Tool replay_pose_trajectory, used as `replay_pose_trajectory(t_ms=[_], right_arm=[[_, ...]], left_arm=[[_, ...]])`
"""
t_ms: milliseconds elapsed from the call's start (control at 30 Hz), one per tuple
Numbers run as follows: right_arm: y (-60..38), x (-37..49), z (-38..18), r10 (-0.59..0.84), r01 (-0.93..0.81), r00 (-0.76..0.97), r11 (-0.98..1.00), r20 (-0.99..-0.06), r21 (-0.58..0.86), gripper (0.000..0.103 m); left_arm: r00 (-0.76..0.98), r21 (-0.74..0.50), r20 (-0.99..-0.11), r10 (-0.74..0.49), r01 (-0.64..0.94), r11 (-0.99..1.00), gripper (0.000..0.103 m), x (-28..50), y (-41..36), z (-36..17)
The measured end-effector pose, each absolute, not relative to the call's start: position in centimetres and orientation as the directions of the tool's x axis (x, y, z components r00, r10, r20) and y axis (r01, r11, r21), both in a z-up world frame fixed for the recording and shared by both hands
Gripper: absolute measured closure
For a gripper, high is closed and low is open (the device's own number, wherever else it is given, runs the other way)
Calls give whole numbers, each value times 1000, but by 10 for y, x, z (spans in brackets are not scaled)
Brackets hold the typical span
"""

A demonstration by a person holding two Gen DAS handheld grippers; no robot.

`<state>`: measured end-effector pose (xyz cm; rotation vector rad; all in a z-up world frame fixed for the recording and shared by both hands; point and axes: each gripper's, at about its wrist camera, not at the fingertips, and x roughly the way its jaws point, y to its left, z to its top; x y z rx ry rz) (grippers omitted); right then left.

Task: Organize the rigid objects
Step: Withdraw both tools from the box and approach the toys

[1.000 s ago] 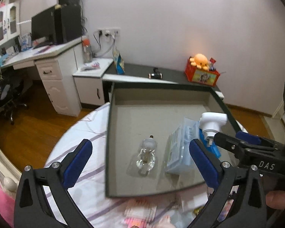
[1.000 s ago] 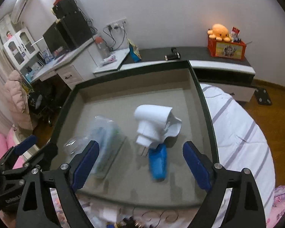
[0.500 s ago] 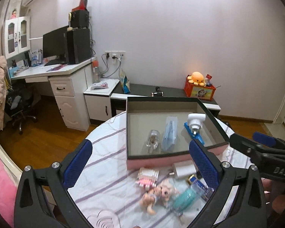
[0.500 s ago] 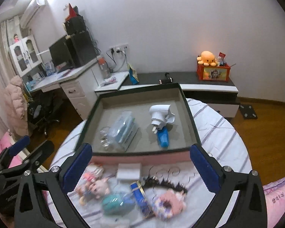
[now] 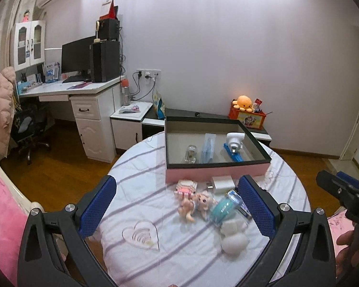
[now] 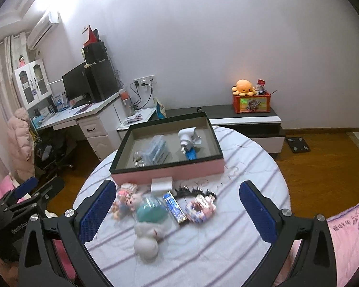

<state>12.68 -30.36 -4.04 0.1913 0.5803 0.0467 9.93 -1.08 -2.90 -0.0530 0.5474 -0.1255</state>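
A pink box with a dark rim point(image 5: 215, 174) point(image 6: 170, 173) stands at the far side of the round striped table point(image 5: 136, 167). In it lie a white plug device on a blue piece point(image 5: 234, 141), a clear packet point(image 5: 207, 148) and a small glass bottle point(image 5: 191, 154). In front of the box sit a white adapter point(image 6: 161, 184), a doll point(image 6: 126, 202), a teal roll point(image 6: 150, 212), a blue pack point(image 6: 174, 206), a patterned scrunchie point(image 6: 199, 209) and a white plush point(image 6: 147, 241). My left gripper point(image 5: 177, 205) and right gripper point(image 6: 176, 211) hover open over the table's near side, holding nothing.
A white desk with a monitor point(image 5: 76, 57) stands at the back left, with an office chair point(image 5: 28, 129) beside it. A low cabinet carries an orange plush on a red box point(image 6: 250, 95). Pink bedding point(image 6: 347, 234) borders the table on the near right. Wood floor surrounds the table.
Both grippers drew back and upward from close over the box. The loose items before the box came into view. The right jaws spread a little wider.
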Motion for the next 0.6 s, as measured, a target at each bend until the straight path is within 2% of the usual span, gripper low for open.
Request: replay_pose_trajectory(t_ms=[600], right_arm=[[-289,75,-42,89,-1,848,986,-522,167,0]], left_arm=[[856,-76,-502,-123,98,992,0,51,-9,-26]])
